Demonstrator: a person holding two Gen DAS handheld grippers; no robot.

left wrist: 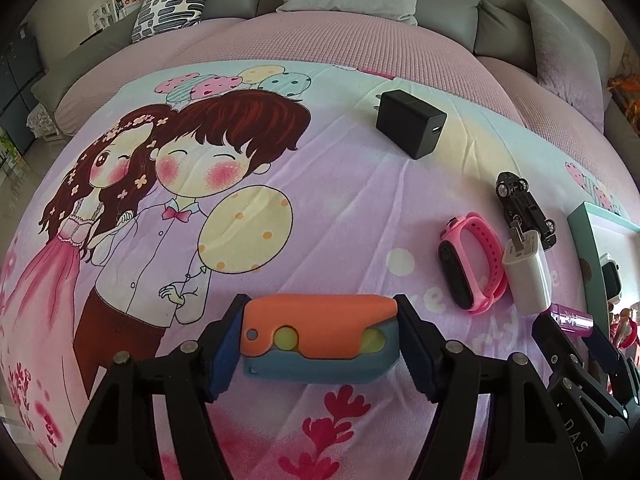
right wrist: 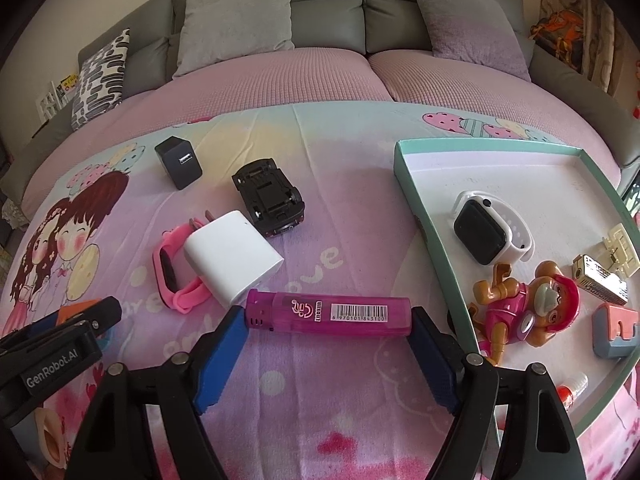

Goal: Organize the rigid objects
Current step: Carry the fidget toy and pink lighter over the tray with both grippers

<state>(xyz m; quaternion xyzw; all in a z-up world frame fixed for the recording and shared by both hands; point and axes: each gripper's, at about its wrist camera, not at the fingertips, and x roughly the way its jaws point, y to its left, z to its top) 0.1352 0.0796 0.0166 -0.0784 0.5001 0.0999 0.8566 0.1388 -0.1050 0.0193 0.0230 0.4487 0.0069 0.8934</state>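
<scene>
Two claws, each of mine astride a long thing lying crosswise on the cartoon blanket [left wrist: 320, 208]. My left claw [left wrist: 320, 340] grips the orange-and-blue toy [left wrist: 316, 340] end to end, pads pressing both ends. My right claw [right wrist: 330, 332] clamps the pink lighter [right wrist: 328, 314] lengthwise, its nozzle end on the left. Just beyond the lighter lie the white charger [right wrist: 232, 258] and pink watch [right wrist: 176, 280], then the upturned toy car [right wrist: 268, 200], the black charger [right wrist: 178, 162] farthest. Right of the lighter sits the tray [right wrist: 420, 208].
</scene>
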